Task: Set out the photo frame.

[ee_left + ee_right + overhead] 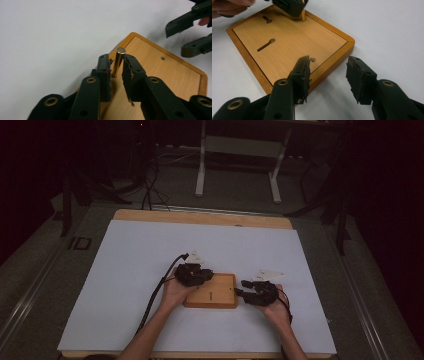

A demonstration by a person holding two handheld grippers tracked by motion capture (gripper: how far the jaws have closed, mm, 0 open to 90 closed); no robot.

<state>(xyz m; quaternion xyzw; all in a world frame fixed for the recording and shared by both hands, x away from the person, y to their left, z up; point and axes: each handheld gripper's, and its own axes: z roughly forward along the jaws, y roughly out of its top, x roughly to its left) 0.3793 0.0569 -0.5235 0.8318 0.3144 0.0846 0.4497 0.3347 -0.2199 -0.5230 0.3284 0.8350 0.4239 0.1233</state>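
1. Wooden board (212, 292) lies flat on the white surface (150, 255), a little toward 6 o'clock from its centre in the high view. Raised darker rim, lighter inset panel.
2. Brass pin (118, 62) stands upright in a hole at one corner of the board. In the right tool's view the same pin (303, 15) sits at 12 o'clock, at the far corner.
3. Left tool (116, 72): jaws narrow, one each side of the pin. The right-hand pad looks to be on the pin; the left-hand pad sits just beside it, contact hard to confirm. Reads as closed on the pin, but not certain.
4. High view: left tool (194, 274) is over the board's 10 o'clock corner, hand behind it, cable trailing off toward 7 o'clock.
5. Right tool (327, 75): jaws at medium width, holding nothing. They straddle the board's near corner, one jaw over the panel, the other over bare surface, pads clear of the rim.
6. High view: right tool (257, 291) sits at the board's 3 o'clock edge.
7. Small round hole (313, 60) in the panel just beside the right tool's left-hand jaw tip.
8. Two keyhole slots in the panel: one (265, 44) near the middle, one (267, 19) toward 11 o'clock.
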